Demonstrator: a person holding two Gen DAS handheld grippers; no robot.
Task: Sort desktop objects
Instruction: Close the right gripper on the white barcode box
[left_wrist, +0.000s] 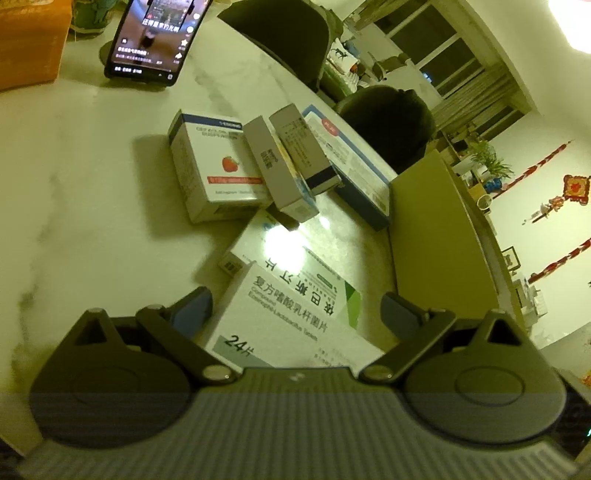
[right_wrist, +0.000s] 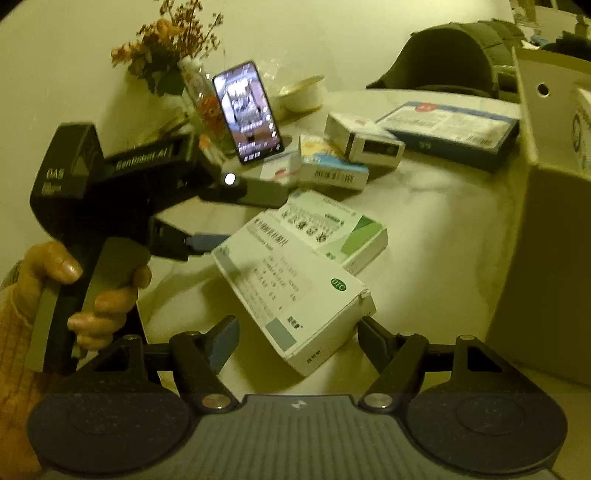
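Note:
A white medicine box printed "24" lies tilted, its far end propped on a flatter box with a green corner. My left gripper is open and straddles one end of the white box, its pads clear of the sides. In the right wrist view the same white box shows an OTC mark, and my right gripper straddles its near end, open. The right pad sits at the box corner; the left pad stands apart. A hand holds the left gripper, whose finger is beside the box's far end.
Behind lie a strawberry box, two narrow boxes leaning together and a large blue-edged box. A tall cardboard box stands at the right. A lit phone, a flower vase and a bowl are at the back.

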